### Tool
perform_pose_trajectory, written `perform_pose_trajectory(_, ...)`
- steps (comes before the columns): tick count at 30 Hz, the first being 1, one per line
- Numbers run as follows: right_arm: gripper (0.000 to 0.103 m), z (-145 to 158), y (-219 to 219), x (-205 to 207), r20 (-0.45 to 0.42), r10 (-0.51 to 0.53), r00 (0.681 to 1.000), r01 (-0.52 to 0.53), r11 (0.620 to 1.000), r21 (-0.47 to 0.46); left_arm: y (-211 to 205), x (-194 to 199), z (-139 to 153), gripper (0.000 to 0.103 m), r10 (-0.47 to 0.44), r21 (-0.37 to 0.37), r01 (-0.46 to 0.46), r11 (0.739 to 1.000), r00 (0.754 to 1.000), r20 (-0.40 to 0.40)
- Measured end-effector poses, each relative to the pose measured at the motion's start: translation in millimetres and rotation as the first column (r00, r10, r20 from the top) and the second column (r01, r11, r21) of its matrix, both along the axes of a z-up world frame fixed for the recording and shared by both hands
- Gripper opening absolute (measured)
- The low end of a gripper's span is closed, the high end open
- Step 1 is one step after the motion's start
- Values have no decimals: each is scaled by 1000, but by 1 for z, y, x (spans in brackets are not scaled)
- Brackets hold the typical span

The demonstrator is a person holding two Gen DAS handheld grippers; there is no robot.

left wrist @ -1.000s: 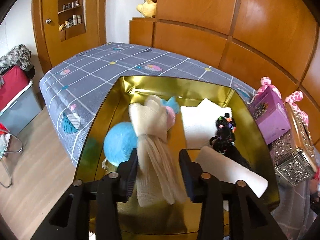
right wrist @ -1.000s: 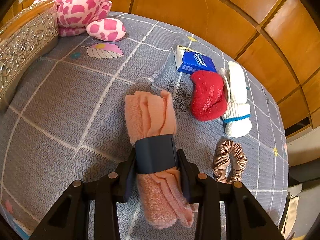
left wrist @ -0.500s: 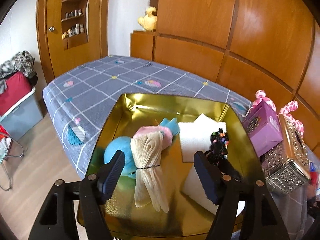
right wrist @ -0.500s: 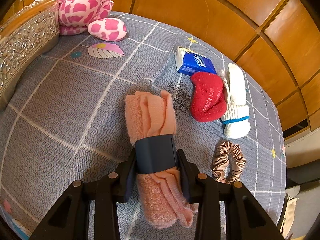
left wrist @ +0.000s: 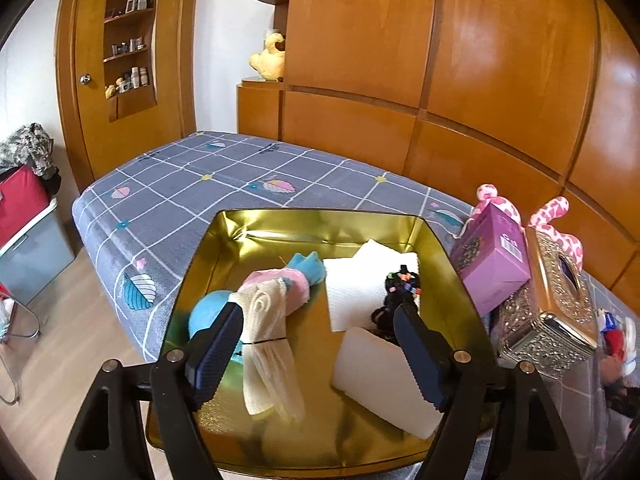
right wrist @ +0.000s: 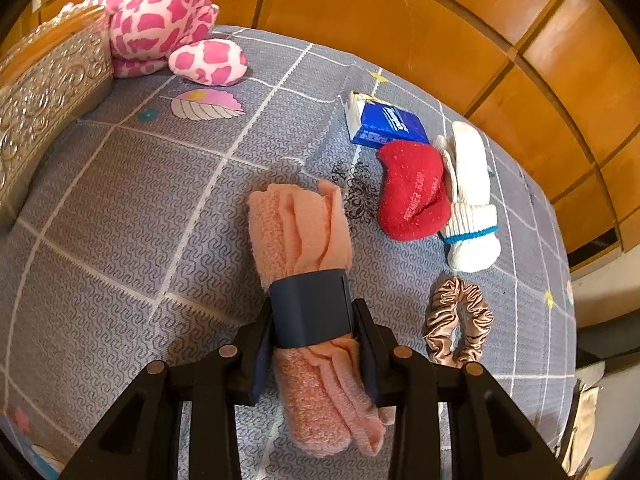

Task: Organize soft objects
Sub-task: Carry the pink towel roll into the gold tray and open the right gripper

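In the left wrist view a gold tin tray [left wrist: 448, 252] sits on the bed and holds a cream rolled cloth [left wrist: 268, 344], a blue ball [left wrist: 208, 316], a pink and blue sock [left wrist: 300, 280], white tissue [left wrist: 360, 284], a black hair tie bundle [left wrist: 400, 292] and a white roll [left wrist: 380, 380]. My left gripper [left wrist: 316, 356] is open and empty above the tray. In the right wrist view my right gripper [right wrist: 312, 340] is shut on a peach rolled towel [right wrist: 300, 232] with a dark band, over the grey bedspread [right wrist: 120, 200].
A red sock [right wrist: 412, 196], a white sock [right wrist: 468, 196], a satin scrunchie [right wrist: 460, 320] and a blue tissue pack [right wrist: 388, 124] lie right of the towel. A pink spotted plush [right wrist: 168, 28] and a silver box [right wrist: 44, 84] are at the left. A purple box [left wrist: 492, 264] stands beside the tray.
My left gripper opened, let go of the cream rolled cloth in the tray and drew back and up. The right gripper still holds the peach towel, barely moved.
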State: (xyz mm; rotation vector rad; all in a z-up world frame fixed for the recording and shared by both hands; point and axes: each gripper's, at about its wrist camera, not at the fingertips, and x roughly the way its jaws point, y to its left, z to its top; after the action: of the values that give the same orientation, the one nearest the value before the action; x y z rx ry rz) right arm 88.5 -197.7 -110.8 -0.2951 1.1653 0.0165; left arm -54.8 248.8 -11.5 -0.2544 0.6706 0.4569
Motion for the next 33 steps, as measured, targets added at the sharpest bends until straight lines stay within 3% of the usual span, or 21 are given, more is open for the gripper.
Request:
perform_pose_trajectory(5, 35, 12, -11, 8, -4, -76, 997, 76, 991, 114, -7, 0, 3, 83, -16, 8, 16, 1000, 1000, 5)
perform_pose_trajectory(16, 35, 64, 28, 32, 115, -88, 989, 50, 953, 299, -15, 3, 3, 85, -53, 7, 53, 999, 999, -6)
perform_pose_trajectory(24, 35, 107, 72, 45, 207, -43, 977, -46, 911, 409, -17, 4, 1, 85, -61, 6, 62, 998, 998, -13)
perform_pose_trajectory(33, 35, 143, 147, 37, 283, 104, 953, -238, 836, 495, -13, 5, -2, 90, -49, 6, 49, 999, 999, -19)
